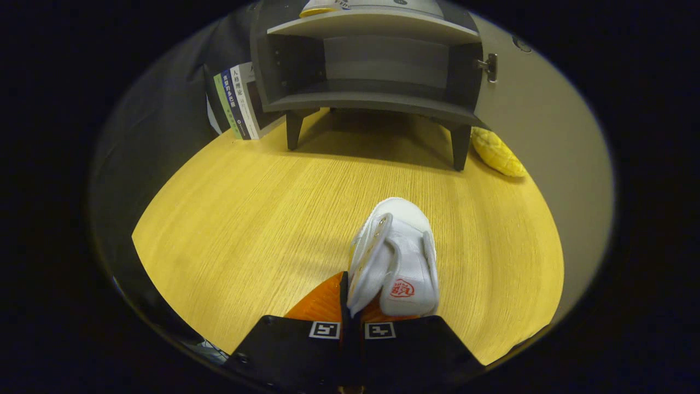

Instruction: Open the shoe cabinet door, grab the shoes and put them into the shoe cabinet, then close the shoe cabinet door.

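A small white shoe point(402, 246) with a strap and a red mark is held in my gripper point(350, 298). Its fingers are shut on the shoe's side wall, near the opening. The toe points ahead toward the shoe cabinet point(372, 101), and the shoe hangs over the wooden table point(246, 219). The dark grey cabinet stands on short legs at the far side of the table, well beyond the fingers. Its door point(525, 104) is swung open to the right, and the inside shelf shows bare.
A few upright books point(235, 101) lean against the cabinet's left side. A yellow quilted object point(497, 152) lies by the cabinet's right leg under the open door. Something rests on the cabinet's top point(322, 8).
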`<state>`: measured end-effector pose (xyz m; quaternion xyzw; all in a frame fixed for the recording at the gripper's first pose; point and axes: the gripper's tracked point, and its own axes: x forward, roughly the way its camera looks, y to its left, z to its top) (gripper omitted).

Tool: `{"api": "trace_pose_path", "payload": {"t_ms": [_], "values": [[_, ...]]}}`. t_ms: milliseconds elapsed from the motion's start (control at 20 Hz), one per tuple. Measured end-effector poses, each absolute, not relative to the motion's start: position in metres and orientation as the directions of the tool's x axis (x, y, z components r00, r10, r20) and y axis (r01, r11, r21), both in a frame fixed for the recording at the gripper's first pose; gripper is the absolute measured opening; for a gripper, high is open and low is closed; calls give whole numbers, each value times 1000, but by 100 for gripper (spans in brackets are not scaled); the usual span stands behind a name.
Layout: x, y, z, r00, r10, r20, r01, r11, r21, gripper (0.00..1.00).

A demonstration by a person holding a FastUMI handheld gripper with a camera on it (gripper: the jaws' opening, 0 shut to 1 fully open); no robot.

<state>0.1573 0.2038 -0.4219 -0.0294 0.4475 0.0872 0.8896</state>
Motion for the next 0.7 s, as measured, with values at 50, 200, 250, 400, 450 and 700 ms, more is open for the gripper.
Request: {"api": "trace_pose_path", "payload": {"t_ms": [50, 200, 250, 400, 450, 700], "values": [[160, 202, -412, 608, 120, -785, -182, 983, 9, 2], [162, 205, -376, 667, 106, -738, -190, 981, -32, 2], [162, 205, -365, 680, 104, -726, -188, 981, -36, 2], [160, 212, -325, 725, 94, -683, -174, 984, -48, 2], [160, 215, -312, 738, 95, -668, -172, 984, -50, 2], [166, 234, -236, 808, 109, -579, -165, 985, -44, 2]]}}
